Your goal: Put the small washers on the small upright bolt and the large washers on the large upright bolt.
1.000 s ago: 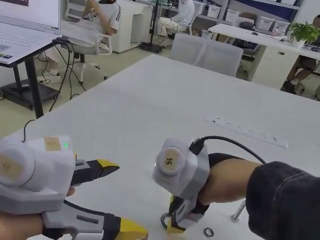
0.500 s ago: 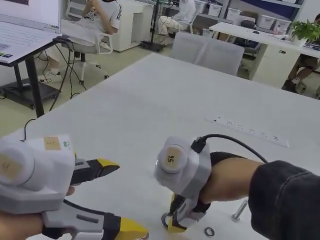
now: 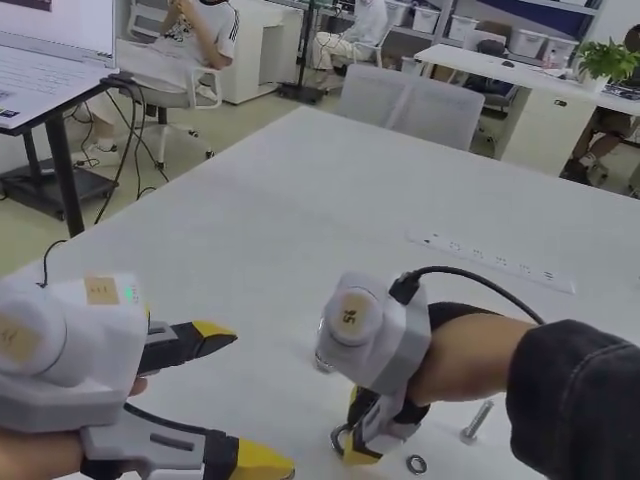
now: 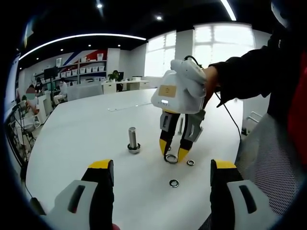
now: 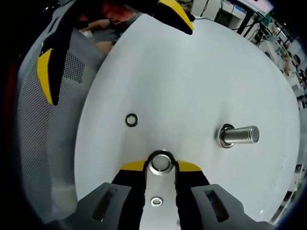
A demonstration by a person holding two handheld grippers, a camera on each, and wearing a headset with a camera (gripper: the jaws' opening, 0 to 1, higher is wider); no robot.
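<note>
The worktop [image 3: 300, 200] is big, white and smooth. The right gripper [image 3: 350, 447] points down at it near the front edge. Its jaws are closed on a big washer [image 5: 162, 162], low over the white top. The big bolt [image 4: 133, 139] stands upright near it, and the small bolt [image 3: 477, 421] stands beside the person's dark sleeve [image 3: 575, 400]. One small washer [image 4: 173, 183] lies flat close to the right gripper, and a second small washer [image 4: 190, 162] lies just beside its jaws. The left gripper [image 3: 240, 398] has its jaws wide apart, holding nothing. A long white power strip [image 3: 495, 265] lies farther back on the worktop. Behind it are a grey chair [image 3: 415, 105], a black desk [image 3: 60, 120] with a laptop [image 3: 50, 60], a green plant [image 3: 608, 62] and people sitting.
</note>
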